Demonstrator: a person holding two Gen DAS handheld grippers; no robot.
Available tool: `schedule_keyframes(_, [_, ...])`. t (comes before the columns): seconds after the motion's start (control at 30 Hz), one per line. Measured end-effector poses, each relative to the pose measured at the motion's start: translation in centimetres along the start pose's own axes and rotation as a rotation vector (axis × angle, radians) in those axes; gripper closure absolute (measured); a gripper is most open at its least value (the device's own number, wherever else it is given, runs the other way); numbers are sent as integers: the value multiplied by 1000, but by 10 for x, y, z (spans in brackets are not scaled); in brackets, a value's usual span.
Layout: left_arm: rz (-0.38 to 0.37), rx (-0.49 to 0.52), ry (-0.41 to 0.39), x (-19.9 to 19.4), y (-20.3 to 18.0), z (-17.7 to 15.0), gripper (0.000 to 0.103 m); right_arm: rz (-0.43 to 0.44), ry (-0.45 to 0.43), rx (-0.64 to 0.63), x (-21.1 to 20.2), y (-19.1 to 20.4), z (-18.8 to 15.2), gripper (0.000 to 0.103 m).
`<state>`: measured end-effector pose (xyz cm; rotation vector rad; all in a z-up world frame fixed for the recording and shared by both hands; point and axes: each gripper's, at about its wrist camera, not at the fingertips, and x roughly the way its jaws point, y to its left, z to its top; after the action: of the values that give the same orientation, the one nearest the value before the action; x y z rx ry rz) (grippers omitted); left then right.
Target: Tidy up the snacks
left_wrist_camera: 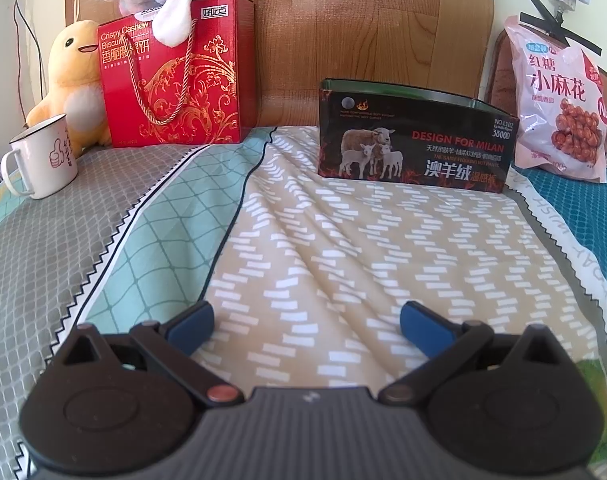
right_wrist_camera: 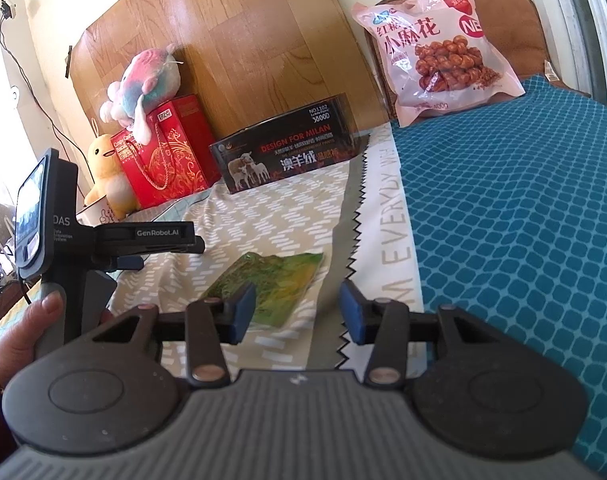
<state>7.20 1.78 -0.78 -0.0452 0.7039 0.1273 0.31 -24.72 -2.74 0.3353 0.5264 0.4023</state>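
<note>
Just ahead of the right gripper, flat on the patterned bedspread, lies a green snack packet. Its near edge sits between the two blue pads and a little beyond them, closer to the left-hand pad, which partly covers one corner. Nothing is touching it as far as I can see, and the jaws stand apart with bare cloth showing between them.

That packet looks thin, light and glossy, so I would expect it to crinkle and slide on the fabric rather than lift cleanly. Because it lies flat, the sensible hold would be on the near edge or a corner, pinching the sealed rim instead of the filled middle, which may crush.

Farther off, straight past the packet, a dark open tin box printed with sheep stands against the wooden headboard; it looks a likely place for the snacks, though that is my guess. Beyond and to the right, the pink bag of fried twists leans upright on a brown cushion. It looks bulkier, soft and puffy, best taken by its top seam.

Over on the other side, the left gripper hovers low over the bedspread with its pads wide apart, holding nothing, the tin box well ahead of it.
</note>
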Motion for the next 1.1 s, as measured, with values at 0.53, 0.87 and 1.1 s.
schedule_keyframes(0.53, [-350, 81, 76, -38, 0, 15, 17, 99, 112, 58, 0, -18, 25, 56])
schedule_keyframes(0.87, [-607, 121, 247, -24, -24, -1, 25, 134, 195, 4, 11, -9, 18, 56])
schedule_keyframes(1.1, [-602, 180, 225, -32, -48, -8, 42, 125, 155, -149, 27, 11, 17, 59])
